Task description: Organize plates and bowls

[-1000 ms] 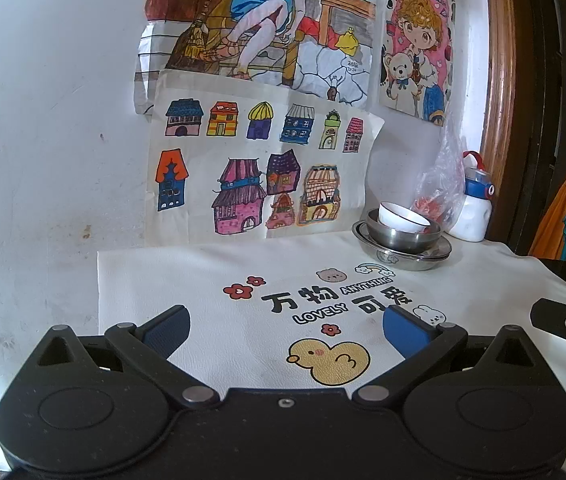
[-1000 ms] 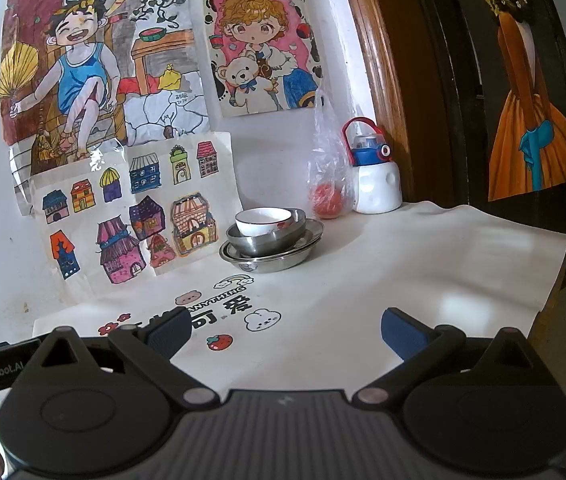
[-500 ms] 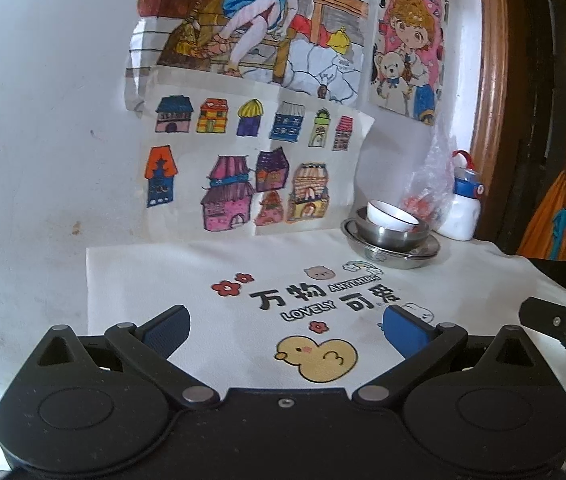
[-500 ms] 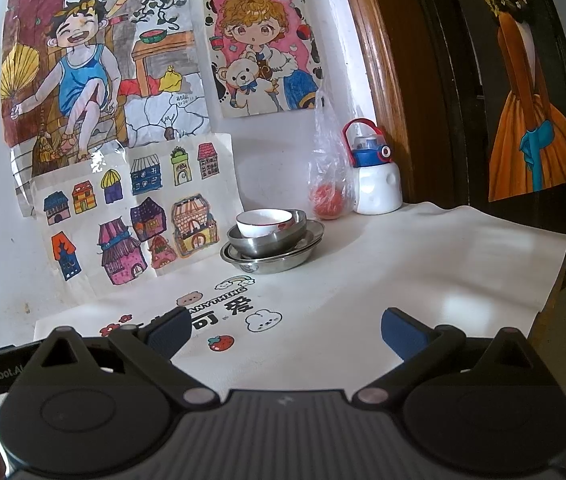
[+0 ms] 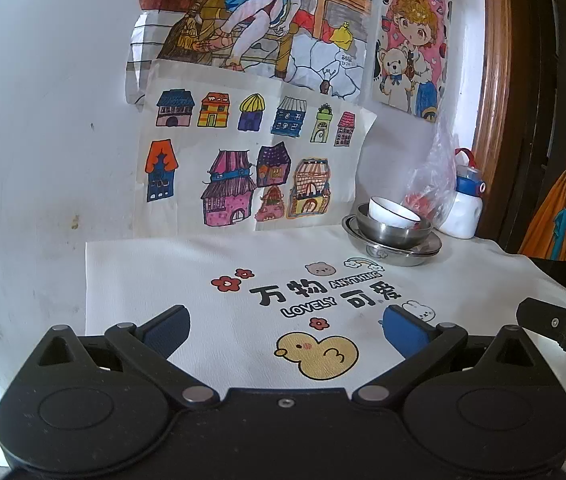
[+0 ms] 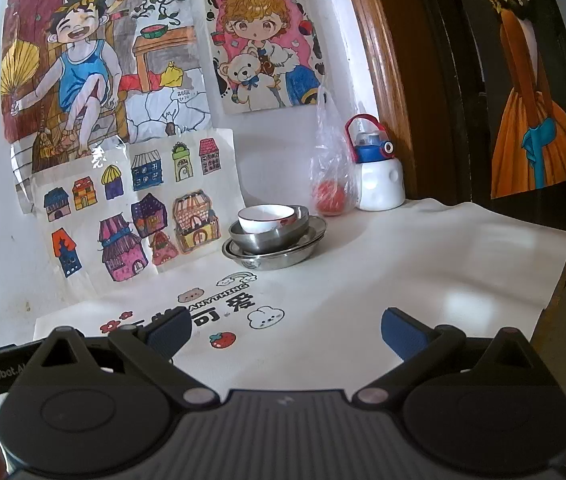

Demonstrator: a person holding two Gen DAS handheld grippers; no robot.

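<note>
Both grippers hanging over the counter, dishes sitting stacked at the back

From the left wrist view, the left gripper (image 5: 285, 328) is hovering with its jaws spread wide and nothing between them, above the white mat (image 5: 171, 276) covering the counter; the white bowl (image 5: 393, 213) is sitting tilted inside a steel bowl (image 5: 393, 236), which is resting on a steel plate (image 5: 393, 254) near the wall, just beside a plastic bag (image 5: 433, 176) and a water bottle (image 5: 467, 208). From the right wrist view, the right gripper (image 6: 286, 328) is also hanging with jaws wide apart and empty, well apart from that same stack.
</note>
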